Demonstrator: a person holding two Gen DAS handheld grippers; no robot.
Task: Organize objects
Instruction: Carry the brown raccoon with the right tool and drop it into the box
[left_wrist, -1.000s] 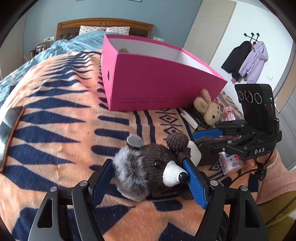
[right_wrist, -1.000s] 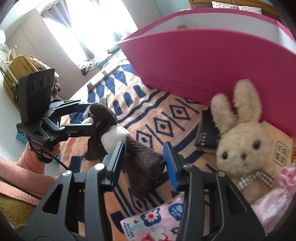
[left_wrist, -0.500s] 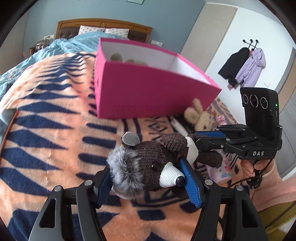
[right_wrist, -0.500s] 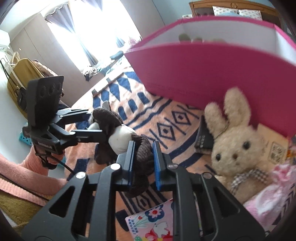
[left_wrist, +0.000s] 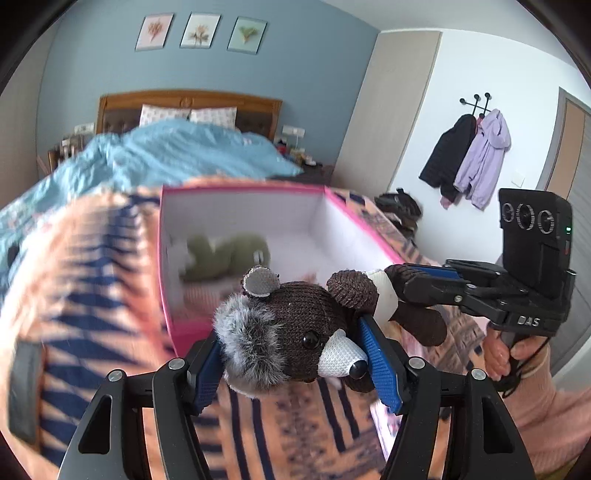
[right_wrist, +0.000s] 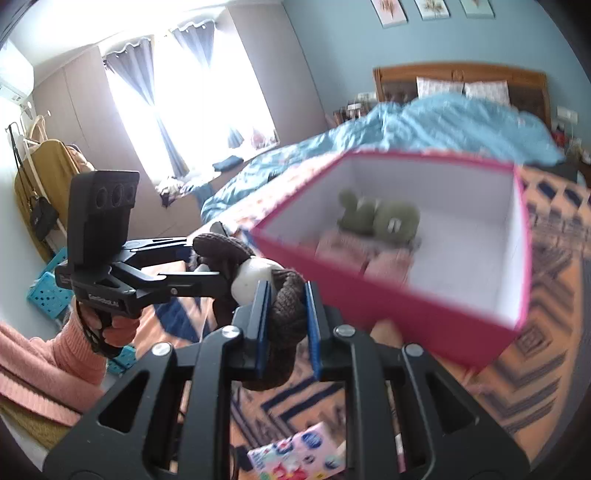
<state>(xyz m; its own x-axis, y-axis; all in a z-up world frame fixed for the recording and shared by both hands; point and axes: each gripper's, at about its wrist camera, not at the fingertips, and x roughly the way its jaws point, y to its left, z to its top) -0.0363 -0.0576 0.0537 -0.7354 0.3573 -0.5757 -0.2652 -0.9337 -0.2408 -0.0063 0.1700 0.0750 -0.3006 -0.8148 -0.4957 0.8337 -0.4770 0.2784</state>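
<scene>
The left gripper (left_wrist: 295, 354) is about half open, its blue ribbed pads clamped on the head of a knitted brown raccoon toy (left_wrist: 291, 328) with a grey furry cheek and white mesh snout. The right gripper (right_wrist: 284, 314) is squeezed nearly closed on the toy's leg. The toy hangs between them above the orange-and-navy patterned blanket (left_wrist: 92, 332), just near of the open pink box (right_wrist: 406, 306). Inside the box lies a green plush (right_wrist: 380, 218) on pink folded cloth. Only the right wrist view shows the bright curtained window (right_wrist: 184, 110) and a floral packet (right_wrist: 295, 458).
</scene>
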